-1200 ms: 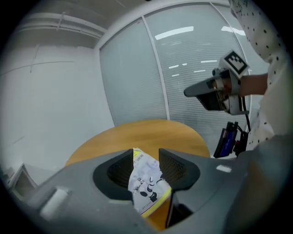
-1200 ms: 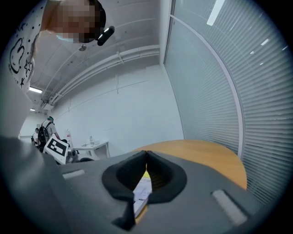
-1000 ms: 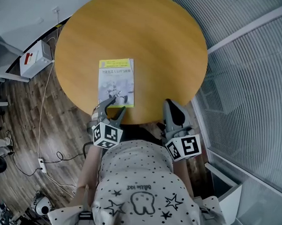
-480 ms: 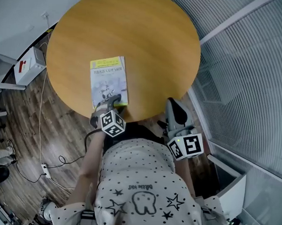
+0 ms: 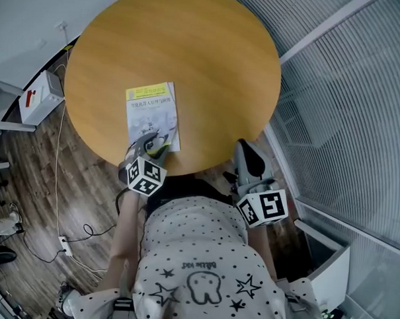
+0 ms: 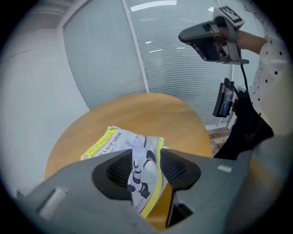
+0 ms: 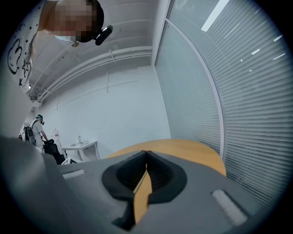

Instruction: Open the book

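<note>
Book (image 5: pixel 153 117) lies closed and flat on the round wooden table (image 5: pixel 191 49), cover up, with a yellow band along its far end, and it sits towards the table's near left rim. We find the left gripper (image 5: pixel 150 143) pitched downward at the book's near end, its tips over the lower part of the cover. In the left gripper view its jaws stand apart with the near corner of the cover between them. The jaws have just been closing, yet a gap remains on either side and we see neither pad pressing on the cover. From these views we cannot tell whether the cover has lifted off the pages at that corner. We find the right gripper (image 5: pixel 245 151) at the table's near rim, to the right of the book and well apart from it, pointing roughly level across the tabletop. In the right gripper view its jaws meet at the tips and nothing stands between them. Only a sliver of tabletop shows below the closed pads.
</note>
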Available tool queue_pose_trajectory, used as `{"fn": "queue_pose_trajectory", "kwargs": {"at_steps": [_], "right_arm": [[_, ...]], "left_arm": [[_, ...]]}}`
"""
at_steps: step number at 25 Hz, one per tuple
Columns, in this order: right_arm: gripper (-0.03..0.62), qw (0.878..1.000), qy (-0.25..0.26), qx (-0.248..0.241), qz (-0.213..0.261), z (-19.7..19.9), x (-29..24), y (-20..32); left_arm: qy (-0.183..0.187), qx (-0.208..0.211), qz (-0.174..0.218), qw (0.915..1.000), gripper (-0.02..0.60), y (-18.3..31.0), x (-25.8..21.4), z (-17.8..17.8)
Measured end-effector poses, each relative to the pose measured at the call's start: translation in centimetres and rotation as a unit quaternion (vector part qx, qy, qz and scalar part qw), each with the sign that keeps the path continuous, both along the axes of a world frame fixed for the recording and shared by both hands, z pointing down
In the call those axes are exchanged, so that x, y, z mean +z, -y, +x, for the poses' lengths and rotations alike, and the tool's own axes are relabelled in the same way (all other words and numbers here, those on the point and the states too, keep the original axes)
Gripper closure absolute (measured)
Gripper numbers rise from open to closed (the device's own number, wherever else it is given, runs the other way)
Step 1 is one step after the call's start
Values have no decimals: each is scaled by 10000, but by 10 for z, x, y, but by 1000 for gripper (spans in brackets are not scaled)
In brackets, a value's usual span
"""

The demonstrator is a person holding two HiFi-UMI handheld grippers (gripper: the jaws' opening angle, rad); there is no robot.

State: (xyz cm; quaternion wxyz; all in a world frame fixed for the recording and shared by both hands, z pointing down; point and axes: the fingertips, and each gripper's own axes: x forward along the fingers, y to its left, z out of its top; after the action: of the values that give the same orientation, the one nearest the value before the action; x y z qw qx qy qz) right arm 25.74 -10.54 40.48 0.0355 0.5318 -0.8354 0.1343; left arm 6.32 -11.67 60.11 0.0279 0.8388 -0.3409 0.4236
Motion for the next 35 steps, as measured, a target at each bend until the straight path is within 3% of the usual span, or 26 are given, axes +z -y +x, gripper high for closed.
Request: {"fn": "queue_pose_trajectory", "kwargs": {"at_steps": [7,12,17,20,28,35], "right_arm": [[591,10000,14,-67,-28,-8,0,1],[591,9999,-46,-88,-54,-13,0,1],[591,9999,-80,-110,-68,-25,1,-1],[591,9999,-84,-129,-74,-35,0,-2],[591,9996,-123,-227,-121,-68,-14,7],[591,9992,-137,-351,-117,-104,-20,16]], "left_arm": [[-452,-506,-51,9977,536,2,4,-1],[-912,-909,-223,9914,557,-1,7,-3],[-1900,-1534,-503,9684,560,1,-2,-13],[-2247,-1757,-520,9571,561,1,-10,-24],[-2321,-2098,28,9498,562,16,-46,-67],[-2051,-2854,593,9343,561,22,-58,-128]]}}
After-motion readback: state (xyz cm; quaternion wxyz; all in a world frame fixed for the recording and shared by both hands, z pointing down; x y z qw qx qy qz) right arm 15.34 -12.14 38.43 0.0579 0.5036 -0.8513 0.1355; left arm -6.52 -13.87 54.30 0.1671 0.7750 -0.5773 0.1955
